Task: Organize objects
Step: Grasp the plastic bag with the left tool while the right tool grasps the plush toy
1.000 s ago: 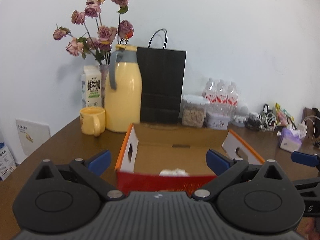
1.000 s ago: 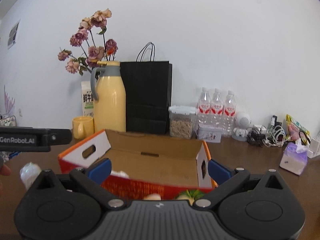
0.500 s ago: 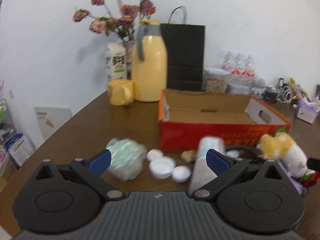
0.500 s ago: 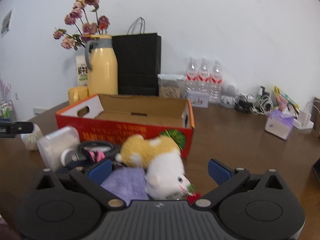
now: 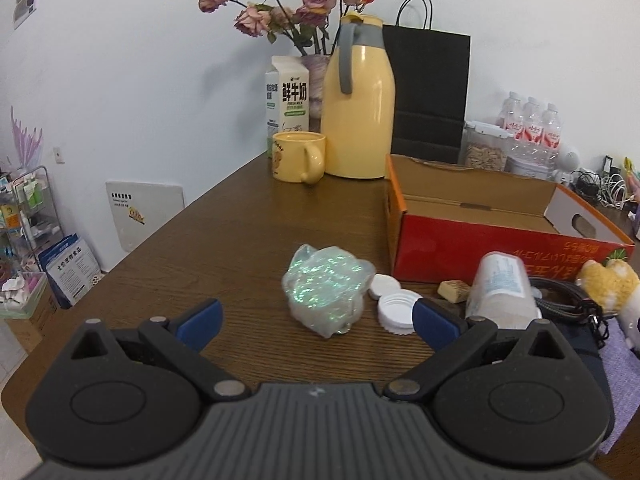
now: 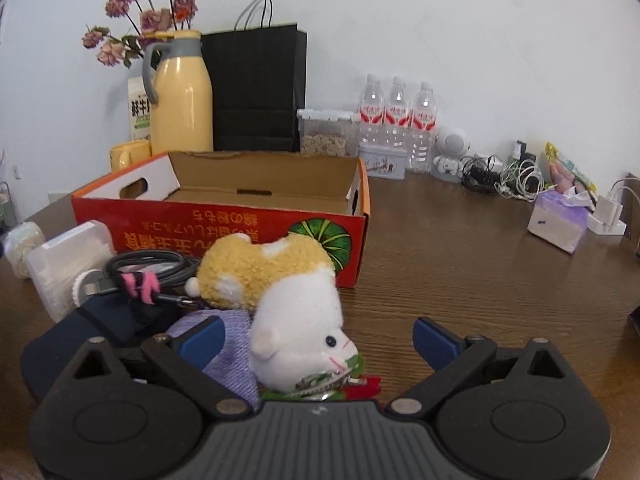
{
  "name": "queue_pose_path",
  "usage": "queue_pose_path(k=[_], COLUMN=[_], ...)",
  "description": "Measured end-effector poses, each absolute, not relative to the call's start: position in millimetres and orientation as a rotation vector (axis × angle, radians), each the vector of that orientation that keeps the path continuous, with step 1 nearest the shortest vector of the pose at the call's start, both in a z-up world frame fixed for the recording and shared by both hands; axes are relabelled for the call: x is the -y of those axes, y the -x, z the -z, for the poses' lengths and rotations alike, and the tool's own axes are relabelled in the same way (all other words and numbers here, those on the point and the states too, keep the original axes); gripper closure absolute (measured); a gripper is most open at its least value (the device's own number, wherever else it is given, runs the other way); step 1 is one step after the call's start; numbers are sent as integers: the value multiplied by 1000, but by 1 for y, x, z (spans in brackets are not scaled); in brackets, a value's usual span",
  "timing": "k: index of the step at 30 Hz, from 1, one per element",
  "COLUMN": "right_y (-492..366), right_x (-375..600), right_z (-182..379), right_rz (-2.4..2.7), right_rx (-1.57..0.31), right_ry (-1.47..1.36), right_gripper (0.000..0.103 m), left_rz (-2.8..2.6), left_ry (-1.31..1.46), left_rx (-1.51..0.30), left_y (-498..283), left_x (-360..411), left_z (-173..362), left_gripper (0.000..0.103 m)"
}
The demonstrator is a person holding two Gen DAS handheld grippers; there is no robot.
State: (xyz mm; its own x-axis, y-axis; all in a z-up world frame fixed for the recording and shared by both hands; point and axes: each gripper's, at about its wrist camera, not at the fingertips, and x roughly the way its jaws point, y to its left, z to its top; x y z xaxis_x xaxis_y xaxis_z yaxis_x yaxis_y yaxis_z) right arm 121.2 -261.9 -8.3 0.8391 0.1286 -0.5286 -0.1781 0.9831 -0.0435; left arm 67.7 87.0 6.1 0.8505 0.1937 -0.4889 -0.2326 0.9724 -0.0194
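Left gripper (image 5: 316,318) open above counter (image 5: 224,240), iridescent wrapped bundle (image 5: 326,288) just ahead between fingers, untouched. Right gripper (image 6: 318,340) closing, pads clear of plush hamster (image 6: 288,304) lying beside red cardboard box (image 6: 224,228).

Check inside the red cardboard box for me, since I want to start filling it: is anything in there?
The red cardboard box shows only bare brown inner walls and flaps; its near wall hides the floor, so I cannot tell.

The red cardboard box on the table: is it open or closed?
Open. The red cardboard box has its top flaps up, and the brown inside shows in both views.
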Motion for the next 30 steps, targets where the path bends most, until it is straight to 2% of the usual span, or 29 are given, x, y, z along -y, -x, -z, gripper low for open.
queue_pose_path(k=[6, 8, 10, 23, 30], right_y=[-150, -156, -159, -138, -132], right_x=[260, 258, 257, 266, 269], right_z=[14, 17, 19, 9, 1], right_rz=[-205, -218, -251, -223, -218], right_rx=[-611, -634, -646, -553, -517], right_ry=[76, 67, 40, 22, 25], right_gripper=[24, 42, 54, 57, 57], left_rz=[-239, -238, -234, -226, -167], left_ry=[90, 91, 87, 32, 109], left_rx=[-516, -519, -526, -568, -536], left_y=[-70, -71, -74, -123, -134], left_x=[-94, -95, -97, -107, -119], left_z=[-3, -3, -1, 13, 17], left_gripper=[0, 0, 0, 0, 2])
